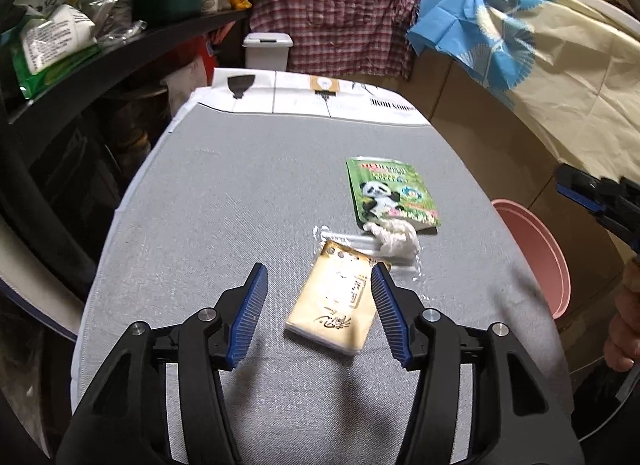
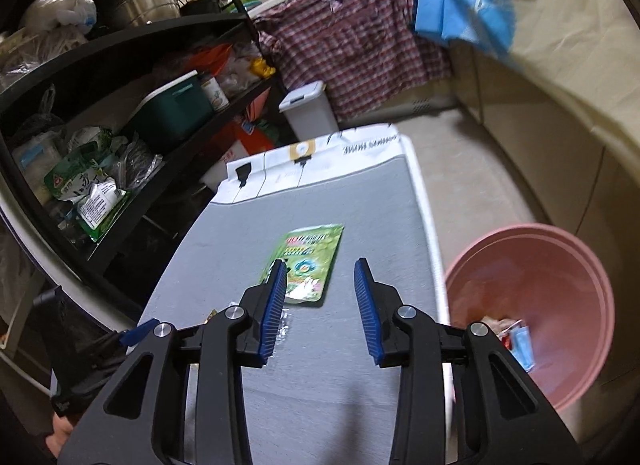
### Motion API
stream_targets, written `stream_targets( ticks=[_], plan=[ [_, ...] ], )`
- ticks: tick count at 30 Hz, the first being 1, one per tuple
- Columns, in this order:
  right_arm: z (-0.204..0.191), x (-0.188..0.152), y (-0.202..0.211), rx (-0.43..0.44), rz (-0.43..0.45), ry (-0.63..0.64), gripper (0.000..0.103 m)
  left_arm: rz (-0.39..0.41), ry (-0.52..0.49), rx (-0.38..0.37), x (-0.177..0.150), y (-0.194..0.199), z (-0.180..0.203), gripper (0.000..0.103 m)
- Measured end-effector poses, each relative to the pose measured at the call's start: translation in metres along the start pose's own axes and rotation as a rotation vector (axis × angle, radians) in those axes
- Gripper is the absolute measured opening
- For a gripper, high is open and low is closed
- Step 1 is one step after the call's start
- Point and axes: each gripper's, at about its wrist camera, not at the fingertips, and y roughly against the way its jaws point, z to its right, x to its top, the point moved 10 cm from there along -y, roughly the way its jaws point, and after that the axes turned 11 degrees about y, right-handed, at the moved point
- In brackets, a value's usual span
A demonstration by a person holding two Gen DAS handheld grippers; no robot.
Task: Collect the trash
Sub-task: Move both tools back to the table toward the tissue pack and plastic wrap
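Note:
My left gripper (image 1: 319,269) hangs open just above the grey table mat (image 1: 224,205). A cream tissue packet (image 1: 336,301) lies flat between its fingers, nearer the right one, and the pads do not press it. Just beyond lie a clear plastic wrapper (image 1: 344,237), a crumpled white tissue (image 1: 394,239) and a green panda pouch (image 1: 390,193). My right gripper (image 2: 321,263) is open and empty over the table's right side, with the green pouch (image 2: 308,261) ahead by its left finger. It also shows at the right edge of the left wrist view.
A pink basin (image 2: 532,305) stands on the floor right of the table, holding a blue mask (image 2: 522,345) and other scraps. A black shelf rack (image 2: 120,77) crowded with goods runs along the left. A white lidded bin (image 2: 310,109) stands beyond the table's far end.

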Motion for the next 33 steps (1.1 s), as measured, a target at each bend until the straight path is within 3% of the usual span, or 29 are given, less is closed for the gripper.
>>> stream_targets(
  ticks=[11,24,28,33],
  plan=[
    [-0.012,-0.012,-0.051,0.066,-0.065,-0.027,0.038,-0.078,-0.045,0.009,-0.018,-0.031,0.004,0.06],
    [-0.005,-0.034,-0.11,0.135,-0.184,-0.162,0.038,-0.119,-0.057,-0.001,-0.025,-0.045,0.004,0.06],
    [-0.005,-0.039,-0.125,0.153,-0.214,-0.195,0.038,-0.105,-0.051,-0.004,-0.021,-0.043,0.002,0.052],
    [-0.007,-0.05,-0.14,0.182,-0.259,-0.23,0.038,-0.085,0.005,0.021,-0.011,-0.044,-0.014,0.049]
  ],
)
